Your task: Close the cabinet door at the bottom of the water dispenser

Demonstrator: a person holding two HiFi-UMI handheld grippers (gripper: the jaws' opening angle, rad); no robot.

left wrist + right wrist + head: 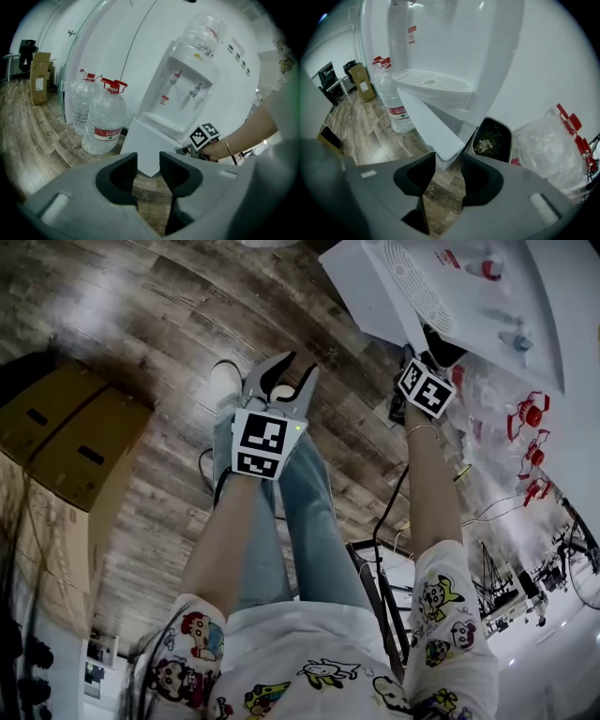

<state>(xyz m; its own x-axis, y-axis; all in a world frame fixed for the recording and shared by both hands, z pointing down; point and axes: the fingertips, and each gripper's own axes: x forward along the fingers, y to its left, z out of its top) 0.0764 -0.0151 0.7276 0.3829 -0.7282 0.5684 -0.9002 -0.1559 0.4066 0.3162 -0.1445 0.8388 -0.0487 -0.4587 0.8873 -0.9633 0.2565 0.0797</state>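
Observation:
The white water dispenser stands against the wall with its bottom cabinet door swung out over the floor. In the right gripper view the door runs down to my right gripper. Its lower corner sits between the fingertips, which stand apart and do not visibly press on it. From the head view, the right gripper is at the edge of the door. My left gripper hangs back from the dispenser, open, with only floor and the door's corner beyond its gap. It shows mid-frame in the head view as well, left gripper.
Two large water bottles stand left of the dispenser. A black bin with rubbish and a bag of empty bottles are on its other side. Cardboard boxes lie further off on the wooden floor. My legs and a shoe are below the left gripper.

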